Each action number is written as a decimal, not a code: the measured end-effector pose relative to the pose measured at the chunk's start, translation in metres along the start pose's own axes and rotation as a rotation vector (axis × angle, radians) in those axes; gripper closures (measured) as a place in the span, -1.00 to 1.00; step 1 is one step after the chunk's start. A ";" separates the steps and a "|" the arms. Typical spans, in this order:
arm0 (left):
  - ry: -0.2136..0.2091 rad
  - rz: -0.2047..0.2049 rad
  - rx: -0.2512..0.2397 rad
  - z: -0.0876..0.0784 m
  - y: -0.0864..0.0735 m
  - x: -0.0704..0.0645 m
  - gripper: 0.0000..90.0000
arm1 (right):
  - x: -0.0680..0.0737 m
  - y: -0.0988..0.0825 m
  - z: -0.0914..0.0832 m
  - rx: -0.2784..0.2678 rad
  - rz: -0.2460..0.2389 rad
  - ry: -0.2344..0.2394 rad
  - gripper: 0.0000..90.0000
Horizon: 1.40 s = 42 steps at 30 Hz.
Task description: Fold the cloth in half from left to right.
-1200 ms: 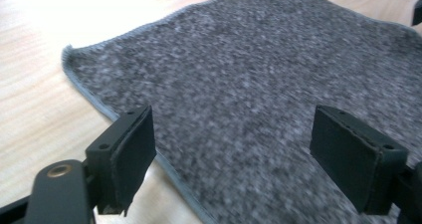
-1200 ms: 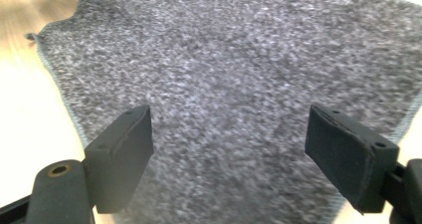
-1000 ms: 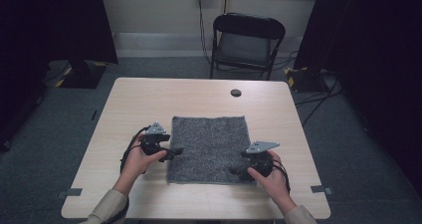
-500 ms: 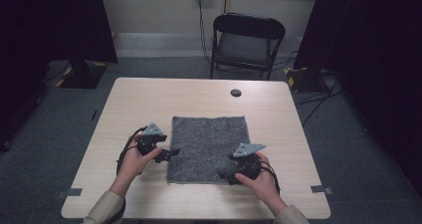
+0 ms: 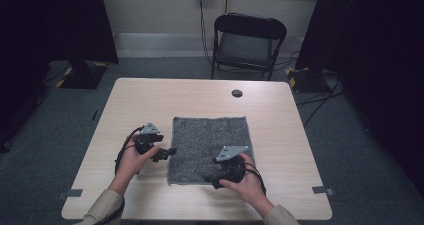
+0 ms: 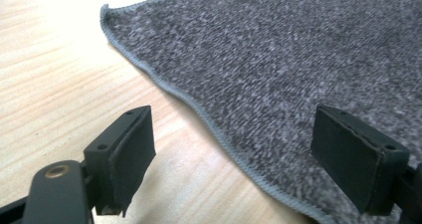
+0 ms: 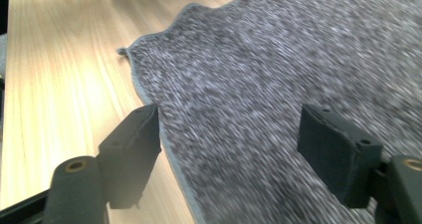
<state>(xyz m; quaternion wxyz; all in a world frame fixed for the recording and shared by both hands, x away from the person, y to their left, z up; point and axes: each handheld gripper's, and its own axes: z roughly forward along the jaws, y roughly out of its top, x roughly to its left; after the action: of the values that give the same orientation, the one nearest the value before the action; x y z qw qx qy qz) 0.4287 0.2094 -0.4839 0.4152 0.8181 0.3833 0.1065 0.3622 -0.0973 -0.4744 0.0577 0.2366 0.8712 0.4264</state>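
Grey speckled square cloth (image 5: 210, 149) lies flat on the light wooden table (image 5: 280, 130), near-centre, its hemmed edges a little wavy in both gripper views. I have my left gripper (image 5: 169, 151) at the cloth's left edge, about midway along it, pointing right; in the left gripper view (image 6: 234, 159) its black jaws stand wide apart and straddle the grey stitched hem, one jaw over bare wood, the other over the fabric (image 6: 278, 64), nothing pinched. My right gripper (image 5: 212, 177) sits over the cloth's near edge, right of middle, pointing left along that edge, grey three-cornered plate on top. In the right gripper view (image 7: 229, 154) its jaws are spread wide with the cloth's edge running between them, left jaw over wood, right jaw over fabric (image 7: 278, 55); they have just been closing a little, the cloth edge lies between them, and the pads are not pressing it. That view is motion-blurred, so I cannot tell whether the jaw tips touch the fabric. The cloth's near-left corner (image 7: 125, 51) shows up the frame, with a small loose thread. Small dark round spot (image 5: 237, 93) on the table's far side, well apart from the cloth. Black folding chair (image 5: 247, 44) stands beyond the far edge. Both hands hold the grippers from the near side, cables trailing.
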 end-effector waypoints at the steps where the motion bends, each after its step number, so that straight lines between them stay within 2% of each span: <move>1: 0.000 -0.002 0.000 0.001 -0.001 0.000 -0.62 | 0.002 0.001 0.003 -0.001 -0.004 0.006 -0.44; 6: -0.001 -0.003 0.004 0.003 -0.001 0.004 -0.62 | 0.013 0.006 0.017 -0.003 -0.001 0.031 -0.41; 10: 0.012 -0.014 -0.002 0.005 0.000 0.011 -0.62 | 0.029 0.011 0.030 0.004 -0.045 0.046 -0.27; 14: 0.015 -0.012 -0.004 0.006 0.001 0.013 -0.62 | 0.037 0.014 0.036 0.009 -0.065 0.060 -0.18; 15: 0.015 -0.013 -0.004 0.006 0.001 0.013 -0.62 | 0.041 0.017 0.041 0.016 -0.083 0.090 0.02; 16: 0.014 -0.017 -0.006 0.007 0.001 0.013 -0.62 | 0.043 0.017 0.044 0.025 -0.092 0.097 0.03; 20: 0.014 -0.013 0.000 0.007 -0.001 0.013 -0.62 | 0.048 0.018 0.053 0.051 -0.137 0.078 0.12; 24: 0.011 -0.009 -0.001 0.006 -0.002 0.013 -0.62 | 0.048 0.018 0.054 0.040 -0.130 0.069 0.17; 27: 0.016 -0.005 0.003 0.005 -0.003 0.014 -0.62 | 0.048 0.014 0.055 0.060 -0.149 0.065 0.29; 28: 0.018 -0.004 0.001 0.004 -0.003 0.014 -0.62 | 0.049 0.012 0.055 0.058 -0.164 0.055 0.33; 31: 0.023 -0.003 -0.003 0.003 -0.003 0.015 -0.62 | 0.052 0.009 0.054 0.042 -0.166 0.041 0.44; 37: 0.045 0.001 0.006 0.002 -0.002 0.015 -0.60 | 0.065 0.006 0.052 0.043 -0.162 0.054 0.47; 40: 0.059 -0.009 0.008 0.003 -0.002 0.017 -0.60 | 0.076 0.004 0.051 0.044 -0.179 0.063 0.45; 42: 0.061 -0.012 0.005 0.003 -0.002 0.017 -0.60 | 0.079 0.003 0.051 0.040 -0.184 0.061 0.46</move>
<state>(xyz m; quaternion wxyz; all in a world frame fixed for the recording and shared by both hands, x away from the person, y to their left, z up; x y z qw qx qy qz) 0.4410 0.2201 -0.4896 0.4022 0.8131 0.4010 0.1279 0.3090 -0.0228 -0.4961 0.0654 0.1434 0.8989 0.4088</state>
